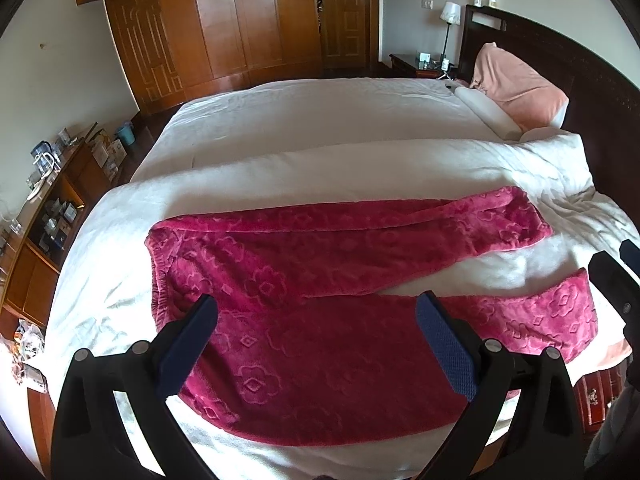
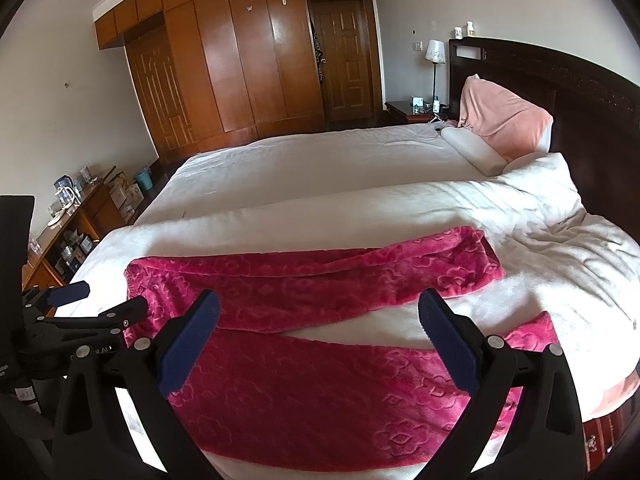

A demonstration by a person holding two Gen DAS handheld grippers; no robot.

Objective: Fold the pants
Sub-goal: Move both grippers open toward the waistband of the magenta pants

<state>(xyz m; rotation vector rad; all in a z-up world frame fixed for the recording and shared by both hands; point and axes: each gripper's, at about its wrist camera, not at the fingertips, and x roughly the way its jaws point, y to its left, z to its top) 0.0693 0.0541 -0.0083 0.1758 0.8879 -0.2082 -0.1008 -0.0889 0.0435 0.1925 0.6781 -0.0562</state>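
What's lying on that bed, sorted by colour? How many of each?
Magenta: 1, the pants, spread flat with legs apart
Pink: 1, the pillow
White: 2, the bolster and the folded duvet
Total: 4

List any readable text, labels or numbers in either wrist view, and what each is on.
No text reads fully.
"...t AI": partial white print on the left gripper body, right wrist view; the rest is hidden.
Small dark mark on the pink pillow: too small to read.
Boxes on the side cabinet: print blurred.
Red pants: embossed flowers only, no text.
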